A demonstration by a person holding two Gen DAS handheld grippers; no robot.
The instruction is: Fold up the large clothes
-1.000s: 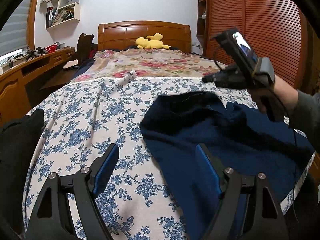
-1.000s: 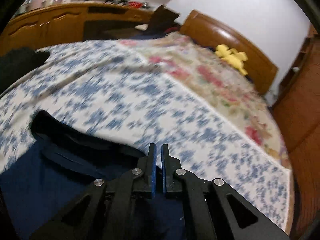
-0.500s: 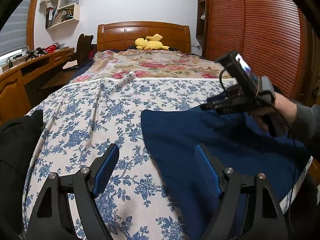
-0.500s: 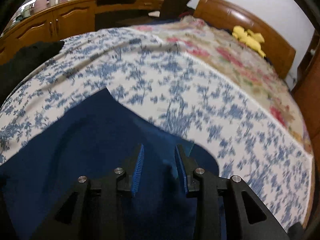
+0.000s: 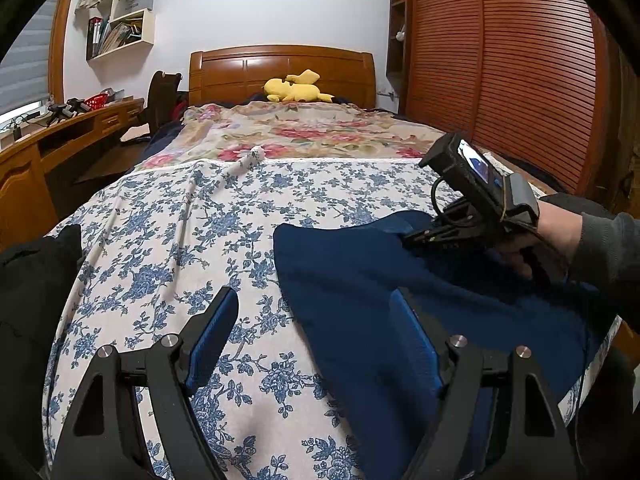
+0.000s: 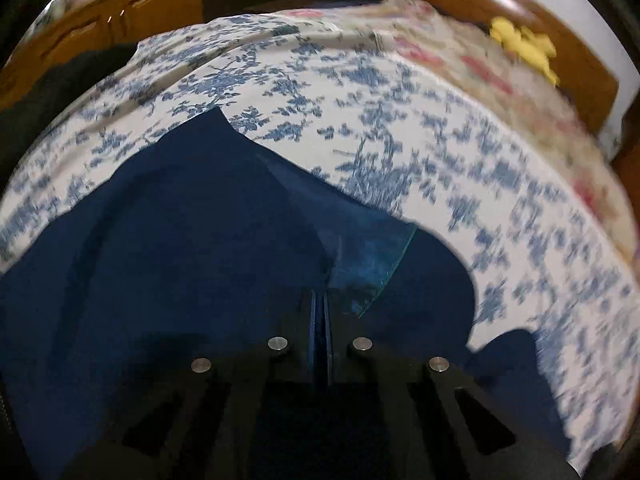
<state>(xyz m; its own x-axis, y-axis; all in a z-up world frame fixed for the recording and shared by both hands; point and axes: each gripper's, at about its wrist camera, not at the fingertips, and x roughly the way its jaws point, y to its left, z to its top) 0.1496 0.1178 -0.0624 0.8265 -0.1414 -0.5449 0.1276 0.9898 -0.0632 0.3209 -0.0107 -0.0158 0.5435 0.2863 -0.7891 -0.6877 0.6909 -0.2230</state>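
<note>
A: Garment (image 5: 360,276) state?
B: Navy, partly folded, lying on the floral bedsheet (image 5: 160,240).
A: Grippers?
B: Left gripper (image 5: 316,320) spread wide, holding nothing. Right gripper (image 6: 319,304) pinched closed on the garment's edge.

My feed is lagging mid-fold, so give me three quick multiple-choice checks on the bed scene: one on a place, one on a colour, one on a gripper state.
1. Where does the yellow plush toy lie?
A. by the wooden headboard
B. on the desk
C. on the blue garment

2. What colour is the garment being folded?
A. red
B. dark blue
C. white

3. How do the left gripper's fingers stand?
A. shut on the garment
B. shut on nothing
C. spread open

Answers:
1 A: the plush toy rests at the far end of the bed, against the headboard.
2 B: the garment spread on the floral sheet is dark blue.
3 C: the left gripper shows a wide gap between its blue pads, while the right gripper is closed.
</note>
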